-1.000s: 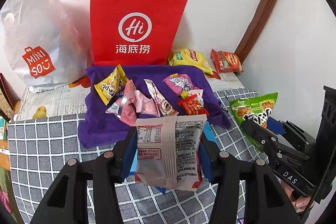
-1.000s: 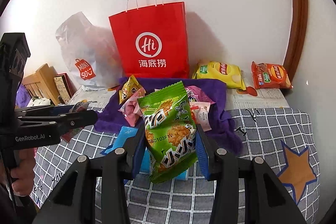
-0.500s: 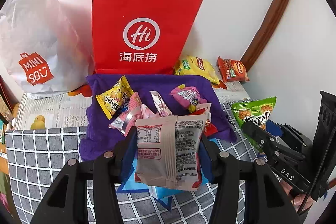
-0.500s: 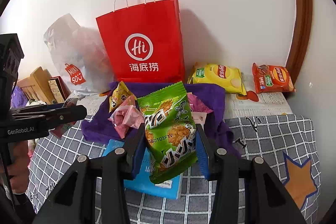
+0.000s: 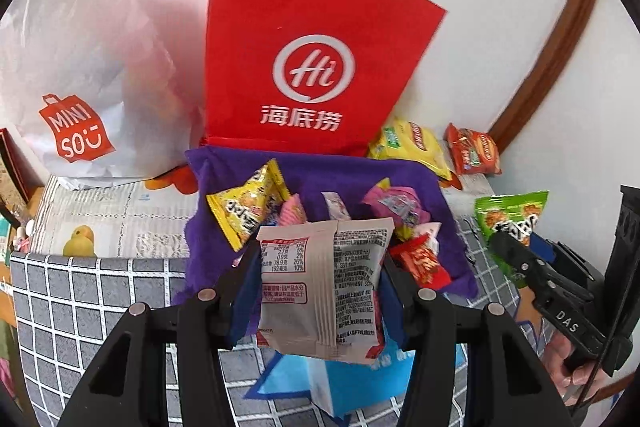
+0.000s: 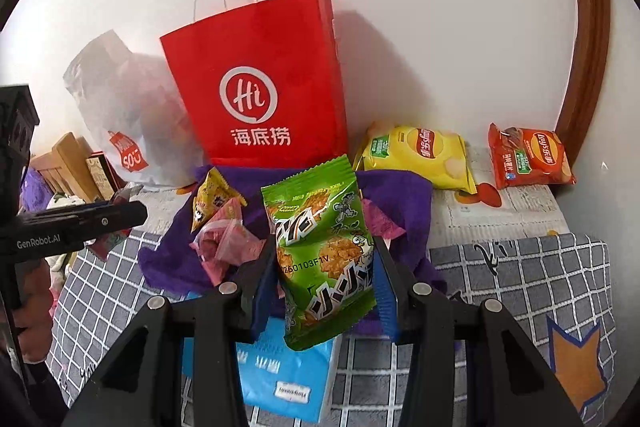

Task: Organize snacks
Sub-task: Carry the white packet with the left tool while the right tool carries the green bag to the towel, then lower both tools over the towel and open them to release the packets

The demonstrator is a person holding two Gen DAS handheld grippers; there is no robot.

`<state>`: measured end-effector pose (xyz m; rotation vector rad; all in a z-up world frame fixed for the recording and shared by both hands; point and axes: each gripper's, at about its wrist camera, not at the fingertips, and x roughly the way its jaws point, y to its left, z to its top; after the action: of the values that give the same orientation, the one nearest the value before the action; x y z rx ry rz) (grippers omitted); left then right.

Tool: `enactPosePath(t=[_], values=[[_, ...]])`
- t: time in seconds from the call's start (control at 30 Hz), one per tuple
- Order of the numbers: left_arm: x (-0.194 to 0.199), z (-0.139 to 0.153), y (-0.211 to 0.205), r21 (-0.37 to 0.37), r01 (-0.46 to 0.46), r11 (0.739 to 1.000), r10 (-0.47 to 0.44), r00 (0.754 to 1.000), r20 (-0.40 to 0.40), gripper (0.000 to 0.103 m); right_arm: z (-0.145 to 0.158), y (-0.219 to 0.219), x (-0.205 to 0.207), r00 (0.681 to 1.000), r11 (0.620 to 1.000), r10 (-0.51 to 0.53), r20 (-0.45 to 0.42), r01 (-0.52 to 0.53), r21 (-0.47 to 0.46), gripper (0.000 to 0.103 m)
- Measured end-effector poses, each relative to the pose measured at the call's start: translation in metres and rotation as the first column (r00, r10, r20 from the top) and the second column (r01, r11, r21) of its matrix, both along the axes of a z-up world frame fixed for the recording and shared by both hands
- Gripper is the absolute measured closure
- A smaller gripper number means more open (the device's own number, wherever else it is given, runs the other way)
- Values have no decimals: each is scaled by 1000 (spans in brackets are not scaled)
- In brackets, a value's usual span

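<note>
My left gripper [image 5: 316, 267] is shut on a pale snack packet [image 5: 324, 279] with printed nutrition text, held above the checked cloth. My right gripper [image 6: 324, 267] is shut on a green snack packet [image 6: 324, 251]; this packet also shows in the left wrist view [image 5: 510, 219]. A purple cloth [image 5: 356, 175] holds several small snacks: a yellow packet [image 5: 244, 211], pink packets [image 5: 396, 203] and a red packet [image 5: 420, 263]. A red paper bag [image 5: 312, 67] stands behind the cloth against the wall; it also shows in the right wrist view [image 6: 260, 83].
A white Miniso plastic bag [image 5: 76, 87] stands left of the red bag. A yellow chip bag [image 6: 420, 151] and an orange chip bag [image 6: 528, 159] lie at the back right. A blue flat packet [image 6: 284, 375] lies on the checked cloth [image 6: 520, 279] below the grippers.
Both grippers have moved forward toward the red bag with their packets still held. The red bag and purple cloth appear larger and closer.
</note>
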<state>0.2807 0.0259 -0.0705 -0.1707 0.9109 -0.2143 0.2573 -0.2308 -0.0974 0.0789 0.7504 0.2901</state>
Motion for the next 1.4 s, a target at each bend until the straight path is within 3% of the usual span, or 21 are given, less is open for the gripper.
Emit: enactPosePath(t=[0.33, 0.73, 1.4], values=[[33, -13, 11, -16, -50, 999, 49, 999, -21, 52, -18, 22, 40, 999, 999, 39, -33, -39, -20, 60], [61, -36, -2, -32, -36, 999, 34, 998, -59, 52, -50, 42, 64, 993, 996, 76, -92, -79, -36, 60], [80, -60, -26, 37, 0, 999, 2, 998, -69, 51, -88, 51, 77, 982, 993, 85, -166, -98, -69, 59]])
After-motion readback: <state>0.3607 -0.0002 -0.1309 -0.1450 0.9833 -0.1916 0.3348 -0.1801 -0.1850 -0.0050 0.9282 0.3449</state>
